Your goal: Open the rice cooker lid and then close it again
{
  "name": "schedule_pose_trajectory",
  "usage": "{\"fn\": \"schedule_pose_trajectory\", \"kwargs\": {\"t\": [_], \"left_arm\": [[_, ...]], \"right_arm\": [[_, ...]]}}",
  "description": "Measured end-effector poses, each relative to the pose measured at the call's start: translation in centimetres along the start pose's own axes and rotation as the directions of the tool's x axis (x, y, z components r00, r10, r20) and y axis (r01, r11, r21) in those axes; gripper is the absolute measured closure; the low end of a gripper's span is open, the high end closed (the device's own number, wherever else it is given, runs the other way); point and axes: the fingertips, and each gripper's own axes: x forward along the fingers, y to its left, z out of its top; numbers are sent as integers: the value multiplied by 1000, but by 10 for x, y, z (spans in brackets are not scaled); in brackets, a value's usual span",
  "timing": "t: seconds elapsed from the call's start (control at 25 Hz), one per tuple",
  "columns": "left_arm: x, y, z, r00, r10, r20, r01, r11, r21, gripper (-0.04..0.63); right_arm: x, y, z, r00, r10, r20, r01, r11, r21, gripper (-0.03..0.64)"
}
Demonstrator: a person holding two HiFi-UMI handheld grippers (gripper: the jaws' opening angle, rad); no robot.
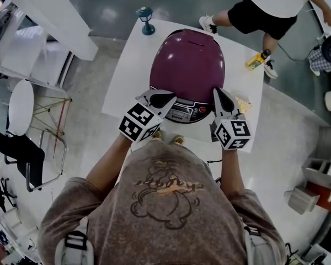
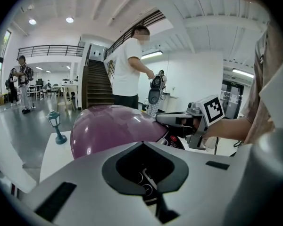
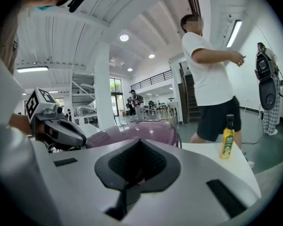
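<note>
The purple rice cooker (image 1: 187,65) stands on the white table (image 1: 127,65) with its lid down. Its silver control panel (image 1: 186,112) faces me. My left gripper (image 1: 161,99) is shut and empty, its tip at the front left edge of the lid. My right gripper (image 1: 220,95) is also shut and empty, at the front right edge beside the panel. In the left gripper view, the closed jaws (image 2: 142,145) point at the purple dome (image 2: 108,128), with the right gripper (image 2: 172,119) across from them. The right gripper view shows its shut jaws (image 3: 139,142), the lid (image 3: 137,133) and the left gripper (image 3: 68,133). I cannot tell whether either tip touches the cooker.
A small teal lantern (image 1: 147,20) stands at the table's far left corner. A yellow bottle (image 1: 257,59) stands near the far right edge. A person (image 1: 270,4) stands beyond the table. Chairs (image 1: 22,148) are on the floor at the left.
</note>
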Motion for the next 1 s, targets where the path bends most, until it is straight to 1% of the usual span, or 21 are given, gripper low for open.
{"fn": "schedule_pose_trajectory", "kwargs": {"t": [0.12,0.64,1.0], "left_arm": [[-1,0,1,1000,-25,0,25,1000,-17,575],[1,-3,0,1000,-16,2,16,998,65,575],[2,-6,-1,1000,-17,0,17,998,59,575]], "right_arm": [[0,1,0,1000,-1,-1,1,1000,-1,615],[0,-1,1,1000,8,3,-8,1000,2,614],[0,-1,4,1000,16,19,-16,1000,-6,615]]}}
